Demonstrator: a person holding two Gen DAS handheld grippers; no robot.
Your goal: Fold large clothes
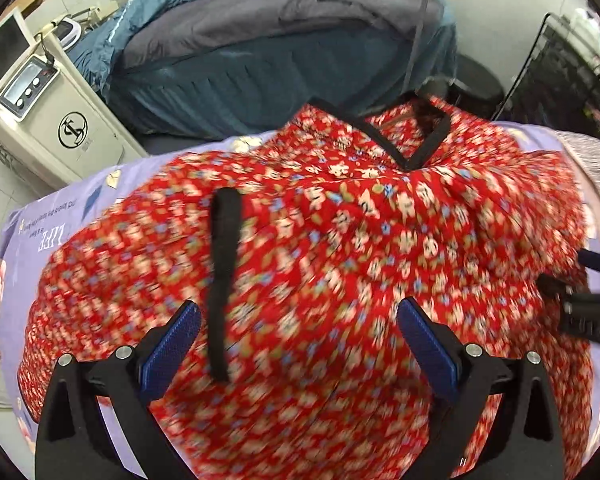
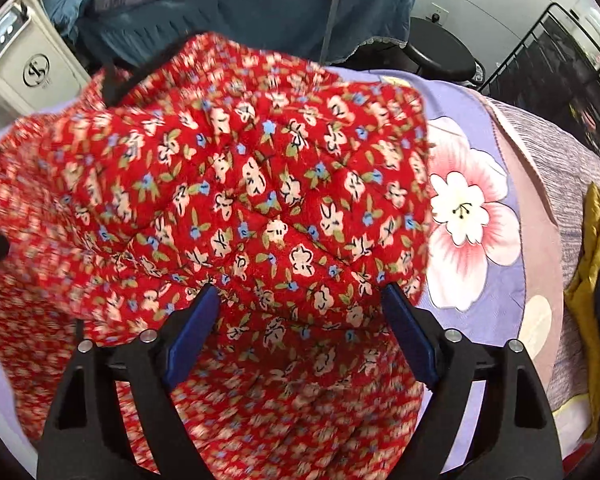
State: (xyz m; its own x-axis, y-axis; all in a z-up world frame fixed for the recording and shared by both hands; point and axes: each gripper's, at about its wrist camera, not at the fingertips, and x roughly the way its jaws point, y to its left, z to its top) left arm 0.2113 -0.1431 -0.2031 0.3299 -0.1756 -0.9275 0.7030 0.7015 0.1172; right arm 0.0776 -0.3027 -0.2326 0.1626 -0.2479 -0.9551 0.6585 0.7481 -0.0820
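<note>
A red quilted floral garment [image 1: 340, 240] with black trim lies spread on a lilac flowered sheet [image 1: 60, 216]. Its black-edged neckline [image 1: 416, 152] points to the far side and a black strap [image 1: 222, 280] lies across it. My left gripper [image 1: 298, 320] hovers open over the garment, holding nothing. The right gripper shows at the right edge of the left wrist view [image 1: 588, 304]. In the right wrist view the garment [image 2: 240, 200] bulges up in a raised fold close to the camera. My right gripper [image 2: 300, 304] is open with the fold's edge between its wide-apart fingers.
A white machine with a control panel [image 1: 48, 120] stands at the left beyond the bed. A blue and grey bedding pile [image 1: 260, 48] lies behind. A black wire rack [image 2: 552, 64] stands at the right. A yellow cloth [image 2: 588, 280] and a pink-grey blanket [image 2: 548, 152] lie right.
</note>
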